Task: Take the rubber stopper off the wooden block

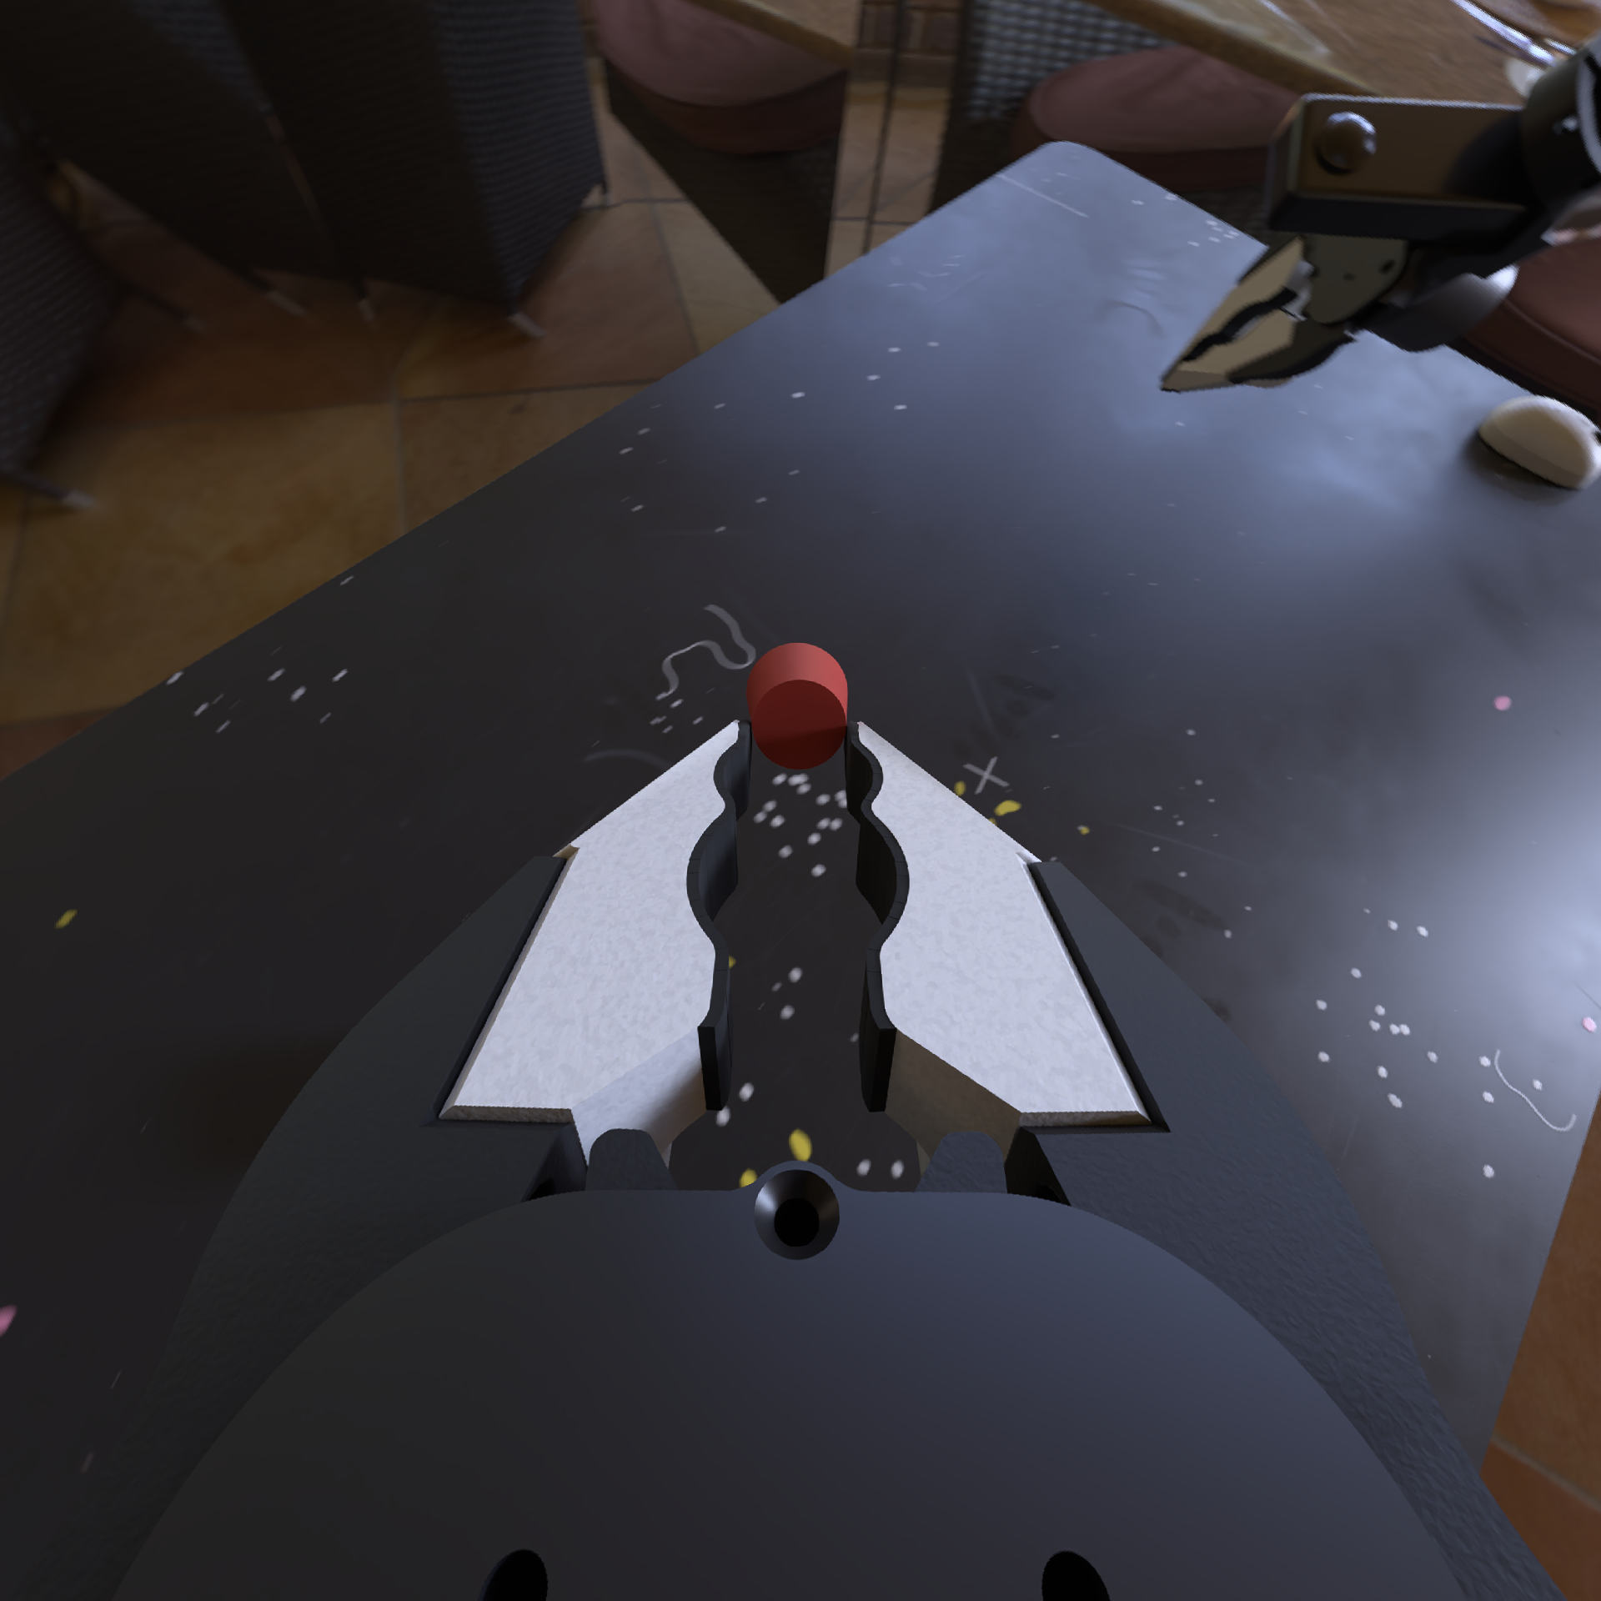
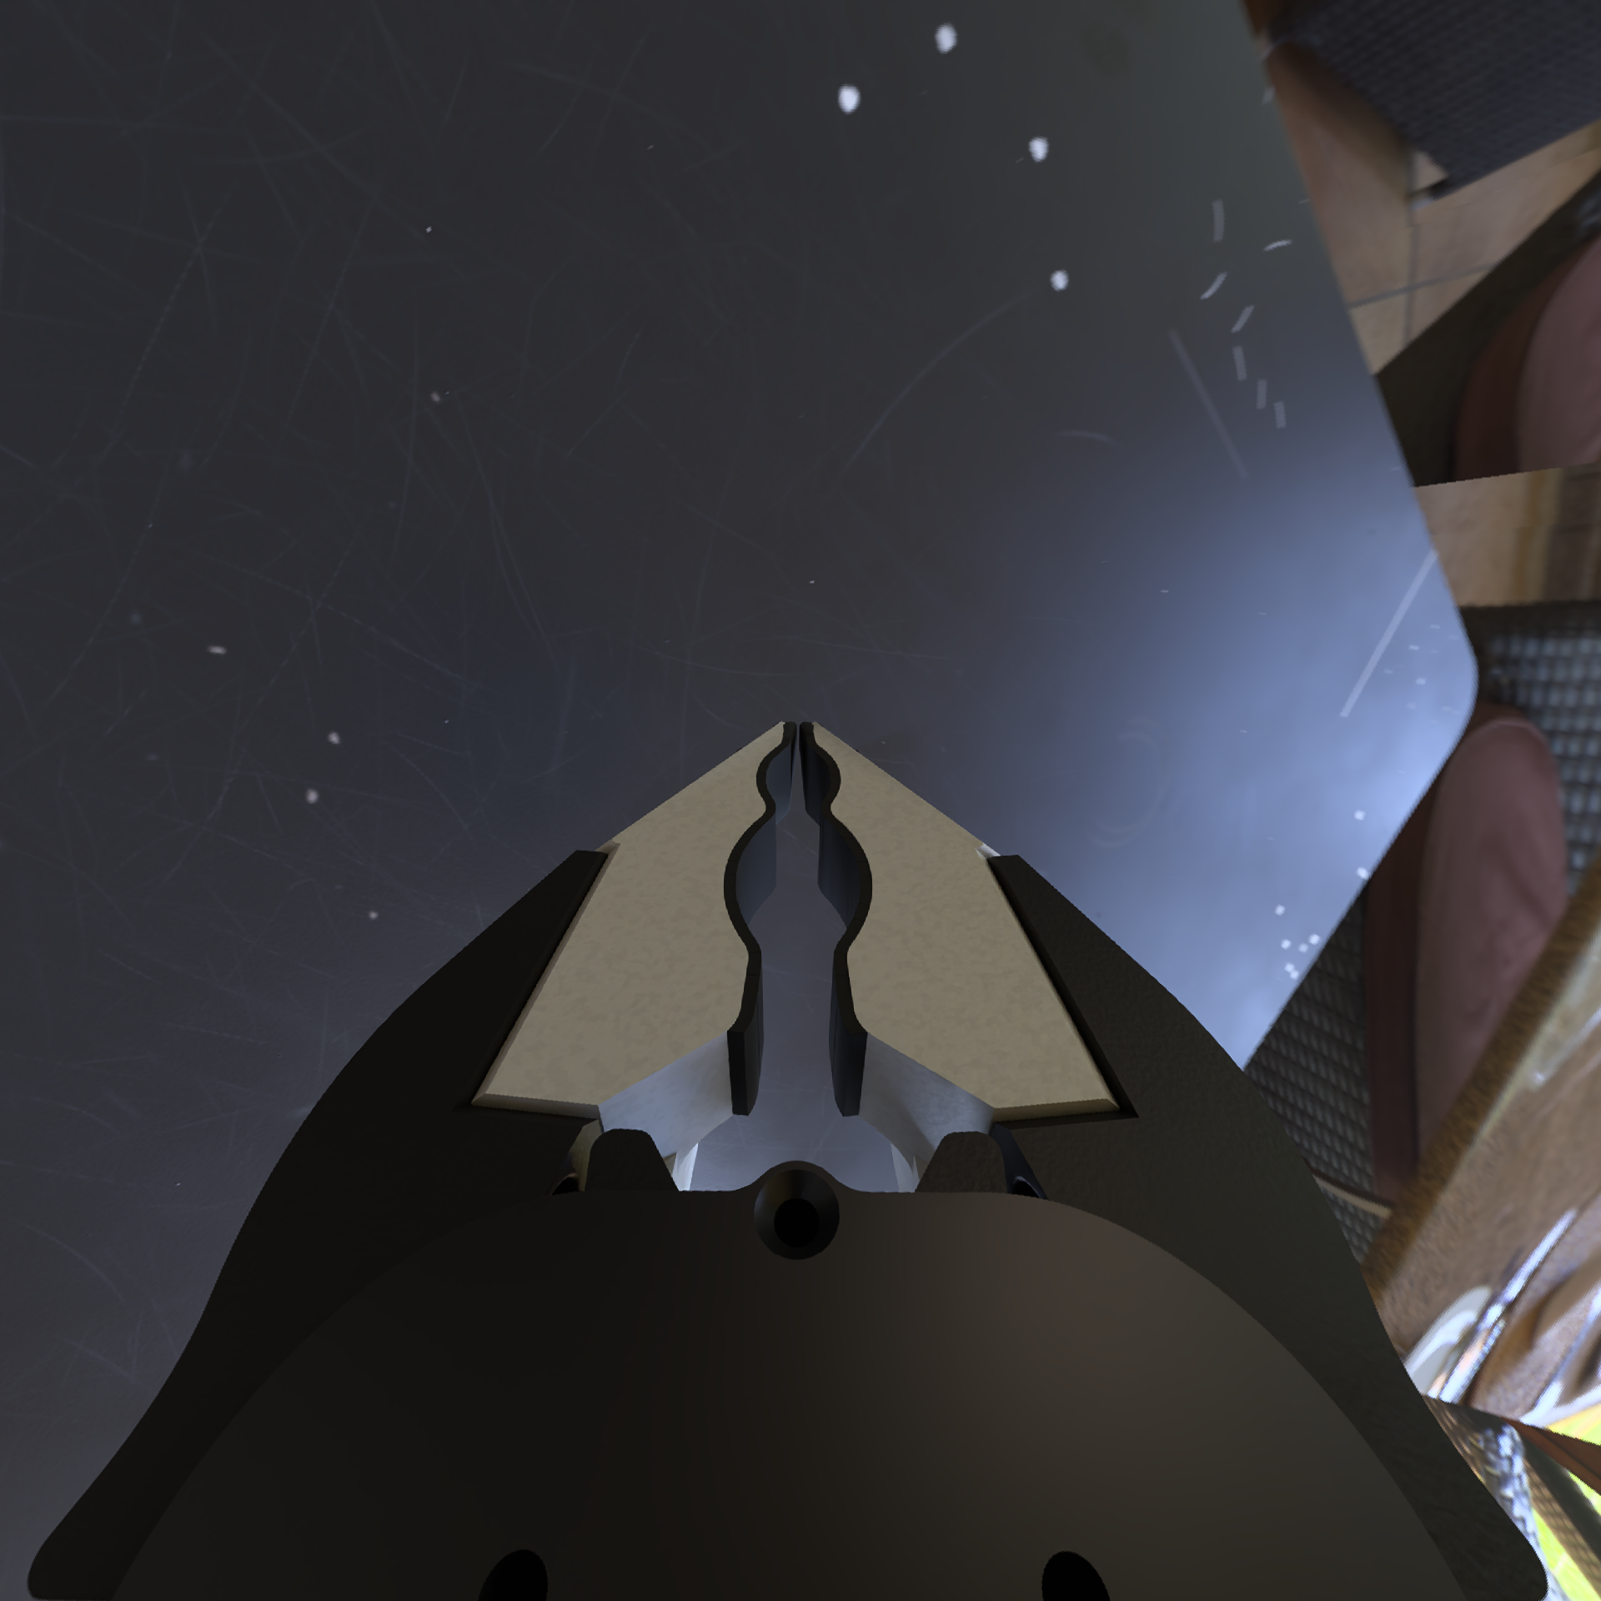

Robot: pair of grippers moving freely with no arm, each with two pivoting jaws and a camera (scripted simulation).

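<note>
A red rubber stopper, a short cylinder, sits between the fingertips of my left gripper. The jaws are closed on its sides and hold it over the dark table. A pale rounded piece, possibly the wooden block, lies on the table far to the right, apart from the stopper. My right gripper is shut and empty and points down at bare table. It also shows in the left wrist view, hovering above the table near the pale piece.
The dark table top is scratched and speckled with white and yellow flecks. Its edges run close on the left and right. Wicker chairs with reddish cushions stand on the tiled floor beyond.
</note>
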